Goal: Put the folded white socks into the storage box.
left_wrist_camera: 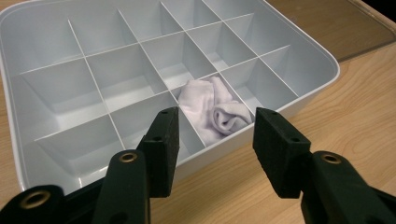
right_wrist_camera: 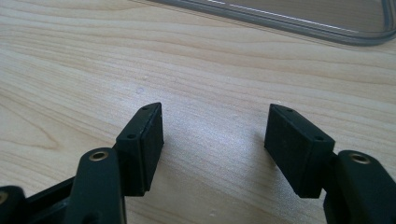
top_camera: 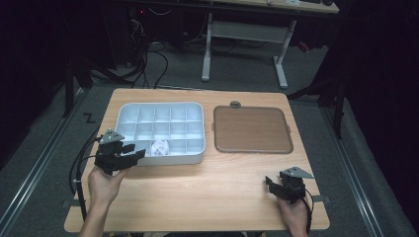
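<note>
The crumpled white cloth lies in a near-row compartment of the pale grey divided plastic tray, at twelve o'clock from the left gripper, jaws spread, empty. The right gripper, also spread, rests well apart.

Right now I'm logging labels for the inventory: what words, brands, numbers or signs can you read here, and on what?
None: no readable text on the compartment tray, the crumpled white cloth in it, the clear lid, the wooden table, or either gripper.
Black zigzag mark on the floor: shaped like "Z", perhaps only tape.
</note>
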Tool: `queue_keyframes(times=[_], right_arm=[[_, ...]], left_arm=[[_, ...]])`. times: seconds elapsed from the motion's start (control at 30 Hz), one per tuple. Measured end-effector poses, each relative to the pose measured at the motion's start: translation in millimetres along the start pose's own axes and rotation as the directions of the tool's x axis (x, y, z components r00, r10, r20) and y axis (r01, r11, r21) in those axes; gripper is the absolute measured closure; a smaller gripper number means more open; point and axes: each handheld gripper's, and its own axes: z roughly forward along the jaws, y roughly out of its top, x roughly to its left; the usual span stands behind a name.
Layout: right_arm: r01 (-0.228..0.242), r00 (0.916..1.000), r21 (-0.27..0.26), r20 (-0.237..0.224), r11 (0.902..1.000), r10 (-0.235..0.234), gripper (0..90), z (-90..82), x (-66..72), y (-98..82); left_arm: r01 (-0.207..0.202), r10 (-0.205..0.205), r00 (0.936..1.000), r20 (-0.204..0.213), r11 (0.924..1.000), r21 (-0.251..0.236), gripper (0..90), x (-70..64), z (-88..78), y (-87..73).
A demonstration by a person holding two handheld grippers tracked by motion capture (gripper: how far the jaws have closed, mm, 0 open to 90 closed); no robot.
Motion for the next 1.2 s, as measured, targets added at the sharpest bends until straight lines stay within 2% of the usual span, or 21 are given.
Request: queue_keyframes(times=[0.6,1.2], right_arm=[[0.001,1.0000,0.001,0.000,1.0000,-0.001,37.3,0.1,0.3,0.0],[0.001,1.0000,0.001,-0.001,1.0000,-0.001,37.2,0.1,0.3,0.1]], left_arm=[[0.007,-0.007,1.0000,-0.004,0.9999,-0.016,51.0,6.3,-23.6,-11.5],[0.037,-0.036,0.9992,0.017,0.9993,-0.011,48.9,6.1,-27.9,-30.3]])
